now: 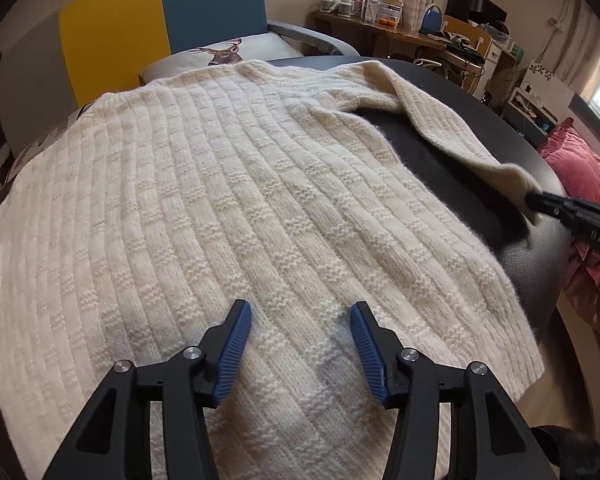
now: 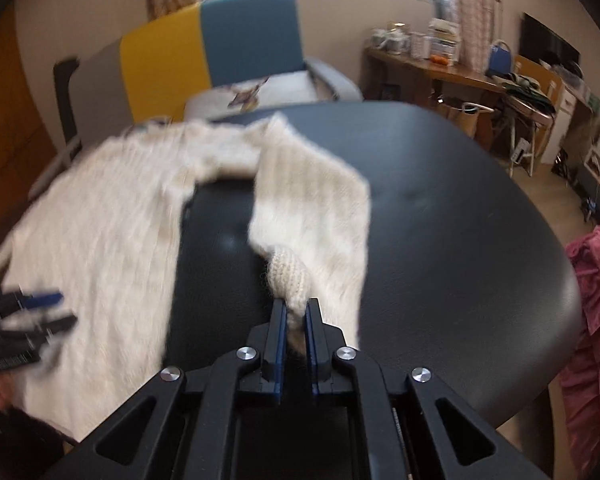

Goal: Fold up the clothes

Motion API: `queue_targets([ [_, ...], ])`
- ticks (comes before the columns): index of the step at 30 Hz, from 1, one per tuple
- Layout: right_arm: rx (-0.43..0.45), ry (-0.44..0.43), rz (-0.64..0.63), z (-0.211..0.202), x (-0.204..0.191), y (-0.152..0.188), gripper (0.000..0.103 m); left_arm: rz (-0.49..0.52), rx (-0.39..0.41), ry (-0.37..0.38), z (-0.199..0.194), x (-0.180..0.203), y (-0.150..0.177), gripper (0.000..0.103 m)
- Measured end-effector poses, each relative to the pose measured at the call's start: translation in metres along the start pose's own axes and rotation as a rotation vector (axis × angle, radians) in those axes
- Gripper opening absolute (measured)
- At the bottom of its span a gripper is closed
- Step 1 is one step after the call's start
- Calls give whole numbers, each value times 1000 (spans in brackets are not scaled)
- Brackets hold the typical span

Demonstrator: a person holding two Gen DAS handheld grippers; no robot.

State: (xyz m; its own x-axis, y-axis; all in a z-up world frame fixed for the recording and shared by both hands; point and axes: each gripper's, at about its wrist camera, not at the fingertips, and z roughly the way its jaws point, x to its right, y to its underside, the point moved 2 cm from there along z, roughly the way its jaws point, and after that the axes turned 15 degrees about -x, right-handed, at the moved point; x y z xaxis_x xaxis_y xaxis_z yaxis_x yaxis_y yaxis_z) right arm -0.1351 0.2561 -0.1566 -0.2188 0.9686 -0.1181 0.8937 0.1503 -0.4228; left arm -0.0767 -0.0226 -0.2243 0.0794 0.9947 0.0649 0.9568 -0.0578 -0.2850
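A cream knitted sweater (image 1: 204, 200) lies spread flat over the left part of a round black table (image 1: 460, 184). My left gripper (image 1: 300, 314) hovers over the sweater's body, its blue pads apart and nothing pinched between them. One sleeve (image 1: 440, 120) stretches off to the right across the bare table. My right gripper (image 2: 296, 306) is shut on the cuff (image 2: 290, 276) of that sleeve, which hangs lifted from the table. In the left wrist view the right gripper (image 1: 534, 200) shows as a black tip at the sleeve's end. The left gripper (image 2: 48, 304) appears blurred at the right wrist view's left edge.
A yellow and blue chair (image 1: 160, 20) with a deer cushion (image 1: 224, 54) stands behind the table. A cluttered wooden desk (image 1: 380, 28) runs along the back right wall. Pink fabric (image 1: 580, 168) lies to the right of the table. Bare black tabletop (image 2: 440, 200) extends right of the sleeve.
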Motion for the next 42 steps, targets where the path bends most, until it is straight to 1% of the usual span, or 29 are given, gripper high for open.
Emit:
queue_targets([
  [5, 121, -21, 156, -50, 62, -50, 7, 0, -4, 19, -1, -1, -1, 55],
  [8, 156, -13, 244, -61, 109, -85, 7, -1, -6, 31, -1, -3, -2, 55],
  [13, 98, 2, 363, -27, 176, -147, 7, -6, -12, 51, -2, -5, -3, 57],
  [16, -1, 51, 418, 14, 204, -168, 7, -5, -18, 49, -1, -5, -5, 58],
  [17, -42, 71, 439, 29, 213, -171, 7, -3, -21, 48, -1, -5, -5, 58],
  [18, -80, 90, 465, 44, 222, -171, 3, -4, -26, 49, -2, -5, -6, 58],
  [20, -124, 122, 513, 63, 237, -165, 4, -11, -38, 62, -3, -7, -7, 58],
  [21, -121, 104, 544, 68, 244, -161, 8, -20, -43, 80, -5, -9, -8, 58],
  [22, -102, 64, 578, 69, 250, -156, 10, -31, -47, 101, -8, -12, -10, 58],
  [23, -71, 45, 606, 66, 255, -152, 16, -40, -52, 118, -10, -15, -13, 58],
  [24, -40, 26, 617, 61, 257, -150, 20, -49, -56, 135, -13, -18, -16, 58],
  [26, 9, -8, 567, 47, 249, -149, 20, -59, -38, 144, -21, -24, -26, 58],
  [28, -7, -16, 493, 38, 233, -150, 20, -56, 0, 138, -31, -29, -43, 58],
  [29, -14, -43, 470, 35, 226, -149, 20, -53, 19, 136, -36, -31, -52, 58],
  [31, -24, -183, 475, 35, 214, -139, 21, -49, 55, 128, -42, -35, -72, 58],
  [32, -30, -238, 467, 35, 206, -135, 21, -42, 70, 114, -43, -35, -83, 58],
  [34, -47, -266, 405, 39, 183, -129, 21, -22, 100, 74, -42, -37, -107, 59],
  [36, -72, -209, 325, 47, 159, -130, 21, -10, 120, 36, -39, -39, -133, 59],
  [38, -97, -144, 237, 57, 134, -135, 21, -15, 119, -12, -30, -42, -159, 59],
  [39, -112, -112, 201, 62, 124, -138, 21, -16, 112, -24, -25, -43, -170, 59],
  [42, -150, -18, 155, 84, 112, -152, 21, -13, 86, -50, -9, -45, -198, 59],
])
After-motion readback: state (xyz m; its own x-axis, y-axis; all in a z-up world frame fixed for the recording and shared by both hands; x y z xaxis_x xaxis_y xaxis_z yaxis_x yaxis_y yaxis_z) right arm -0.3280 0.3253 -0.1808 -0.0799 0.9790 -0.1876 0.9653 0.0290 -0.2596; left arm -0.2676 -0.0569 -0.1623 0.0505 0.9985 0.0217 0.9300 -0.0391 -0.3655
